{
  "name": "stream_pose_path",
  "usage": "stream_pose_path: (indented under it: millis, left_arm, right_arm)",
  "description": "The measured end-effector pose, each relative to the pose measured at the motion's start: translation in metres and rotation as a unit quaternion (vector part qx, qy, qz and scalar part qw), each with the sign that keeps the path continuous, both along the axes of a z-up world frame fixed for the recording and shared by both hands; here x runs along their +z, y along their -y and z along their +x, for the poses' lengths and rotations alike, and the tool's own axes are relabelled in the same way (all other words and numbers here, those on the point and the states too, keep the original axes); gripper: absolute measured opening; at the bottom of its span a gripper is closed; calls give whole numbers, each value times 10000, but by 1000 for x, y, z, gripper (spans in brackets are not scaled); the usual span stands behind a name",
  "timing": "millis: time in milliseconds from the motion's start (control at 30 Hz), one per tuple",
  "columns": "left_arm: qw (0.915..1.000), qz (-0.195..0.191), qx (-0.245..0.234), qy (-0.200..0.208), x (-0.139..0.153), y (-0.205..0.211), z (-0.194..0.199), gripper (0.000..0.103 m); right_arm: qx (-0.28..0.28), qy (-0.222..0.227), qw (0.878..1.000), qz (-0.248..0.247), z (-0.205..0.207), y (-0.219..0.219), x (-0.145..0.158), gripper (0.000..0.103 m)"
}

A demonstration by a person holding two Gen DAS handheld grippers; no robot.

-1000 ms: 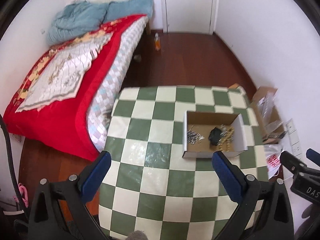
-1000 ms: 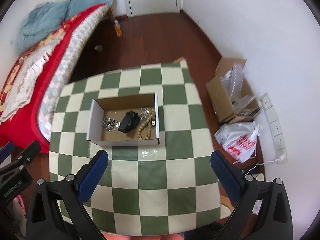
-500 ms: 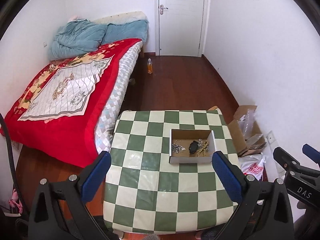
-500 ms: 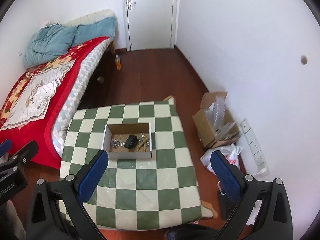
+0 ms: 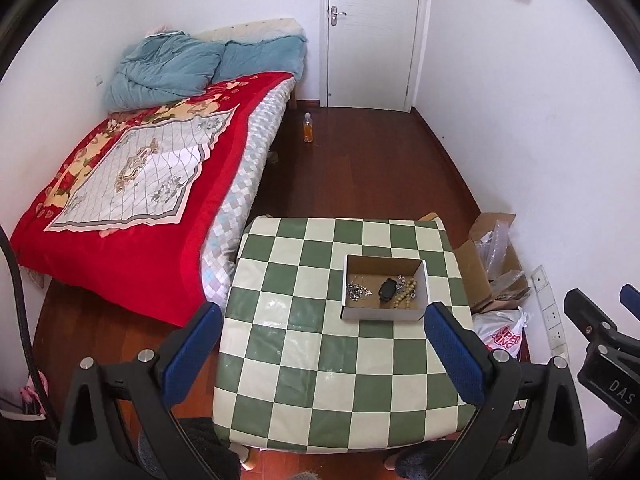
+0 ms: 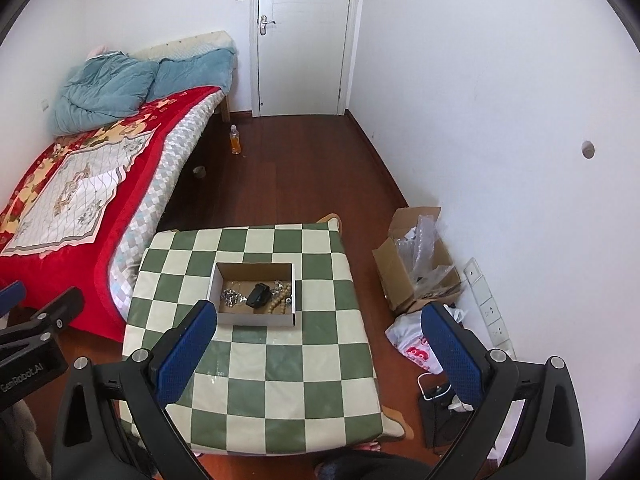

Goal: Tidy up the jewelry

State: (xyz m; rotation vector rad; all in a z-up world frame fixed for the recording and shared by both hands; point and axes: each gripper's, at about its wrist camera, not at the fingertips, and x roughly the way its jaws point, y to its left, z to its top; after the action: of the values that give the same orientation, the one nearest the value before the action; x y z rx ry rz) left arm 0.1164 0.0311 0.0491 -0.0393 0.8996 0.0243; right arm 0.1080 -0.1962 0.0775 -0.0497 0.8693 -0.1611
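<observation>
On checkered table (image 5: 320, 360), box (image 5: 384, 314) at 1 o'clock holds silver chain (image 5: 357, 290), black piece (image 5: 387, 290), bead strand (image 5: 406, 293); light, limp, slippery, so pinch mid-strand; left gripper (image 5: 320, 360) and right gripper (image 6: 320, 356) both wide apart, holding nothing, high above

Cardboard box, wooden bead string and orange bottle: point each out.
cardboard box (image 5: 384, 314): left wrist view, front wall.
wooden bead string (image 5: 406, 293): left wrist view, middle beads.
orange bottle (image 6: 235, 142): right wrist view, body.
</observation>
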Motion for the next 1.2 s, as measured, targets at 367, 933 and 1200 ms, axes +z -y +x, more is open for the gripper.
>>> stream_pose_path:
  millis: [367,933,1200]
  left_arm:
    - [9999,123,-46,41,-1,4,2,103]
    - [9998,171,-45,78,2,8,-1,103]
    - [9998,163,-30,113,4,12,-3,103]
  right_arm:
    - [8,-1,10000,2,2,-1,-3,103]
    - [33,3,10000,-5,-1,-1,-1,103]
    - [14,-14,10000,48,-5,-4,-3,103]
